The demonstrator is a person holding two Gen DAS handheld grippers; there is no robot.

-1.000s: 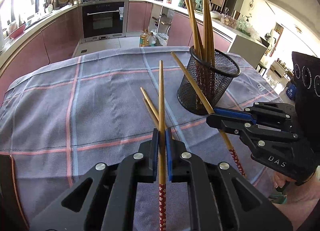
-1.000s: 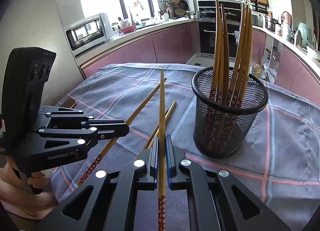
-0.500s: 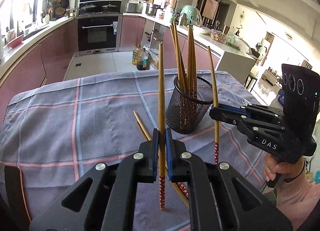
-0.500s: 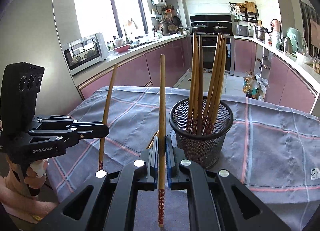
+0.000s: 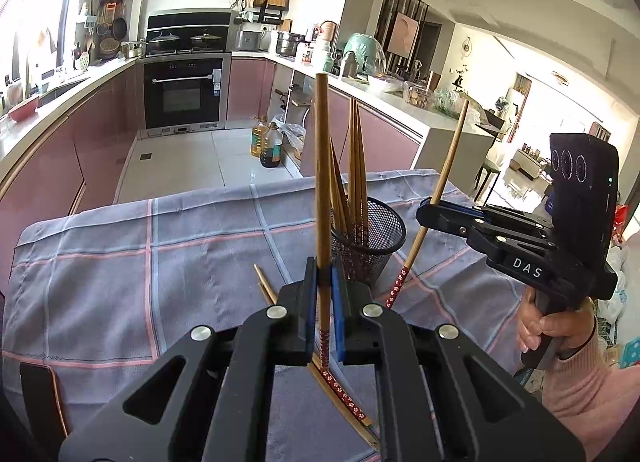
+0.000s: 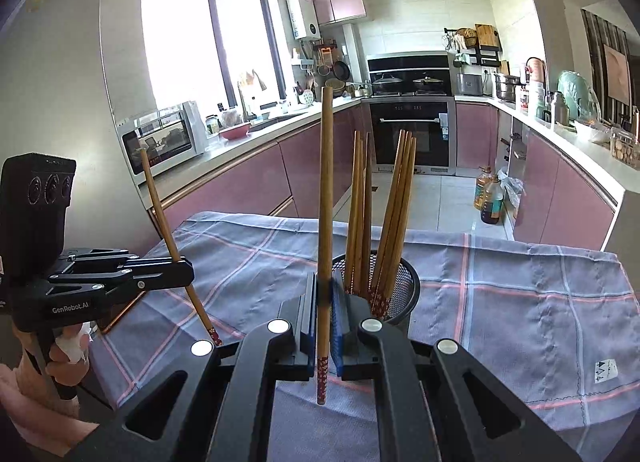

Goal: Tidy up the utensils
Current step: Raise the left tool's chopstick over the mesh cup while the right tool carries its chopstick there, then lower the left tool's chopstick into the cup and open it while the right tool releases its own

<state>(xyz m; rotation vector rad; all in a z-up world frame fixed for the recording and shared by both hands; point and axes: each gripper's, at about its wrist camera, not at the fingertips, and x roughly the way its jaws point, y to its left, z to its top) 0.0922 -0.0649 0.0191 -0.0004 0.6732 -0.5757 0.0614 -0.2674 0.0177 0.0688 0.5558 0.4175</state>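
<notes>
Each gripper pinched one chopstick. The left gripper [image 5: 323,294] held the left chopstick [image 5: 321,166] near its patterned end, shaft close to upright. The right gripper [image 6: 325,318] held the right chopstick [image 6: 325,198] the same way.

The holder [image 6: 400,290], a black mesh cup on the cloth [image 6: 520,294], stood just ahead of both grippers and below the held ends, with several chopsticks already upright in it. In the right wrist view it lay slightly right of the right chopstick; in the left wrist view, slightly right of the left one. The right gripper appeared nearer. Each long axis roughly matched the cup's axis, so insertion would likely call for moving over the rim, then lowering.

Two spare chopsticks [image 5: 340,390] lay flat on the cloth.

One second earlier both held chopsticks pointed forward, low over the cloth; they had since been raised and tipped upright.
</notes>
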